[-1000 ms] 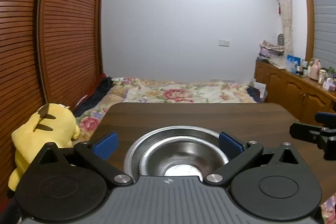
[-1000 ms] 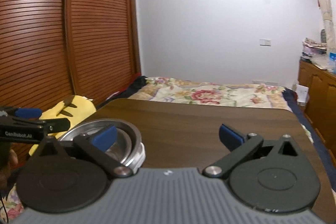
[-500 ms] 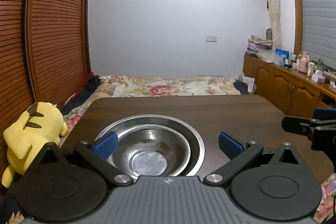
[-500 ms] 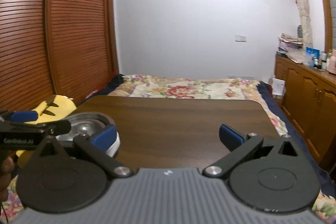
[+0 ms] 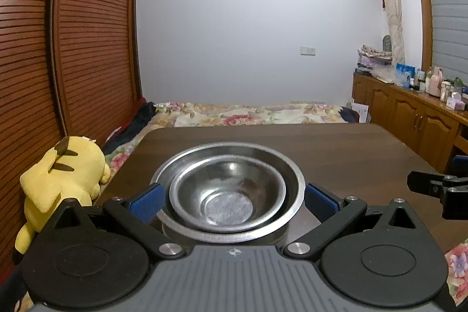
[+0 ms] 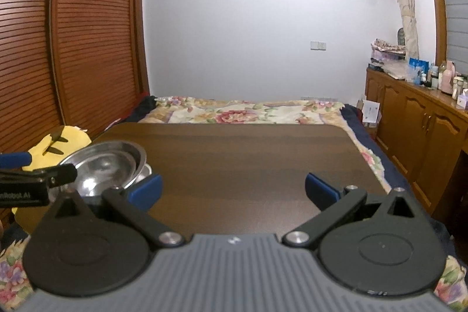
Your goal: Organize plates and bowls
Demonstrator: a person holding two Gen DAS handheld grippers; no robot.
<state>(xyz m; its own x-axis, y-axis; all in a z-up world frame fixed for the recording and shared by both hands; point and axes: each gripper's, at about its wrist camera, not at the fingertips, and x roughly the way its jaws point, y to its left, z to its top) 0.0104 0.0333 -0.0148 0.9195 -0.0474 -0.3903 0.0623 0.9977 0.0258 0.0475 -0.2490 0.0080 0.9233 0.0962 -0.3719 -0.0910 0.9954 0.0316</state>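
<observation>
Both grippers stand with their blue pads spread wide. On the left gripper [image 5: 232, 202] the pads flank a stack of steel bowls without plainly pressing it, so whether either pad touches the rim cannot be told. The right gripper [image 6: 232, 189] has only bare wood between its pads and grips nothing.

A smaller steel bowl [image 5: 226, 192] sits nested inside the larger steel bowl [image 5: 292, 180], a little toward the near-left so that more of the outer bowl's wall shows at the right. Below the big bowl's rim another pale edge shows — what it belongs to is unclear. The inner bowl holds nothing; its flat base looks dull and scuffed.

That stack rests near the front left corner of the dark wooden table [image 6: 248, 154]. From the right wrist view it appears tilted, partly behind the tip of the left gripper.

Beside the table's left edge lies a yellow plush toy [image 5: 63, 174]; beyond the far edge, a floral bedspread [image 6: 248, 113].
</observation>
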